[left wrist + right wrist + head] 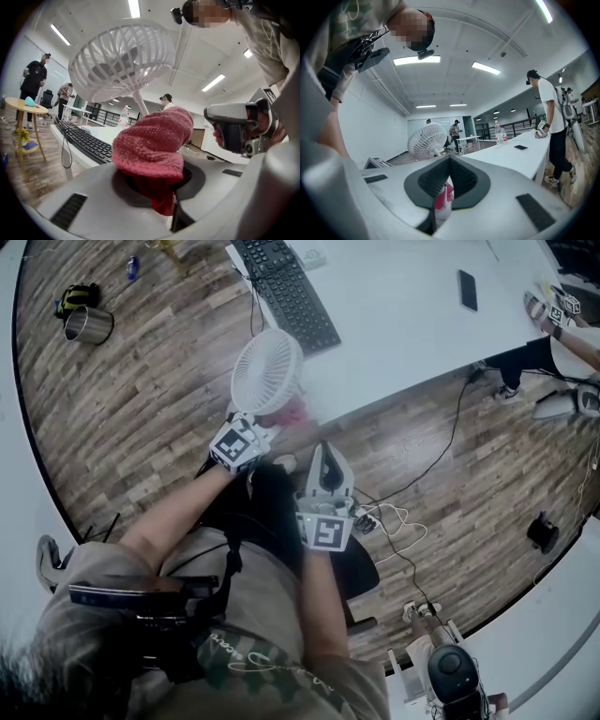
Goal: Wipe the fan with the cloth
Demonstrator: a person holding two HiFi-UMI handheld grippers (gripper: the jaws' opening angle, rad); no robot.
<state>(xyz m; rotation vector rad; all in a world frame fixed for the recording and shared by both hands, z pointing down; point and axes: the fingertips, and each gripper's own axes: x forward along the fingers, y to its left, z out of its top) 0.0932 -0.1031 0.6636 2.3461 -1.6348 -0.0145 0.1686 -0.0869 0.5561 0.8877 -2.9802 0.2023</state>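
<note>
furthest left on the long white tabletop (pixel 403 324) lies one black computer keyboard (pixel 286 292). at the near edge beside it stands the one small white plastic fan with the round slatted cage (pixel 267 369).

the left gripper (pixel 262 430) sits just below that cage, clamped on the single pink knitted cloth (pixel 289 414), which bulges out of its jaws in a rounded wad. from that gripper the fan lies straight ahead and above. its thin stem rises from behind the cloth, leaning a little, up to the cage, so the fan's long line runs up and away from the wad. the cloth is at the foot of the stem, touching it or just short of it, i can't say which, and the fan's base is hidden behind it. to my eye the wiping stroke has to travel upward along the stem to the cage.

to the right, the right gripper (pixel 324 454) hangs nearer the person's lap with its jaws closed together. a sliver of pink and white shows low in the slit and i can't tell what it is. this gripper is the farther of the two from the fan, near it but apart.

so i count one fan, one cloth and two grippers. far right on the tabletop lies one dark phone (pixel 468 290).
</note>
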